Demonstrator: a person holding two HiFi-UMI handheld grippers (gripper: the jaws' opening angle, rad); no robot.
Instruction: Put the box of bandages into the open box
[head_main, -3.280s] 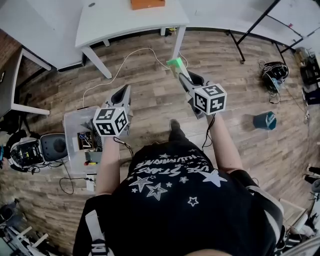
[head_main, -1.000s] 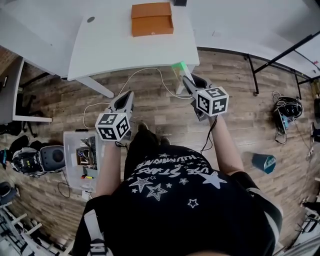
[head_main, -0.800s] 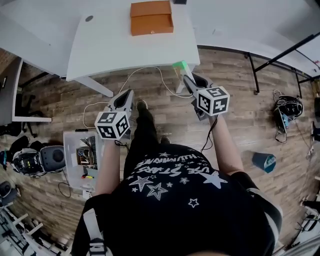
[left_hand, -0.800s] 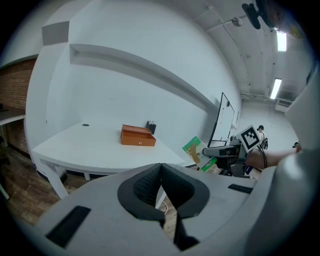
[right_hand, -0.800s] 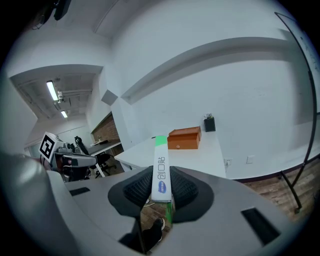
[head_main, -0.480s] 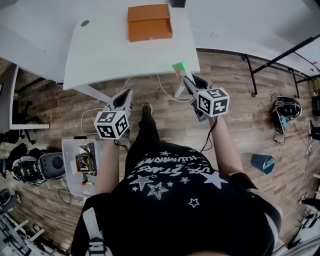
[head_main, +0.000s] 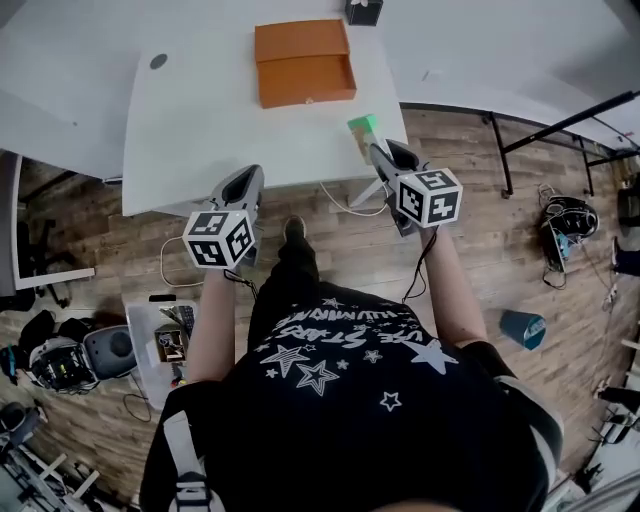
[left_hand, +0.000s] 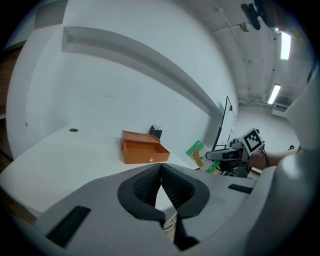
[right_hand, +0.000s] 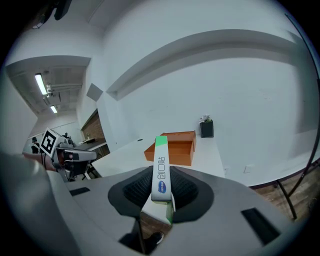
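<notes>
My right gripper is shut on the box of bandages, a flat green and white box that sticks out past the jaws, near the white table's front right corner. The open box is orange, with its lid folded back, and sits at the far middle of the table; it also shows ahead in the right gripper view and in the left gripper view. My left gripper is shut with nothing in it, at the table's front edge; its jaws meet.
A small dark holder stands behind the orange box. A round hole marks the table's far left. On the wooden floor lie a white cable, a clear bin of tools, a teal bucket and black table legs.
The person has walked up to the white table: the table and orange box have slid lower in the head view, and both grippers now reach its front edge. The right gripper's hold is unchanged.
</notes>
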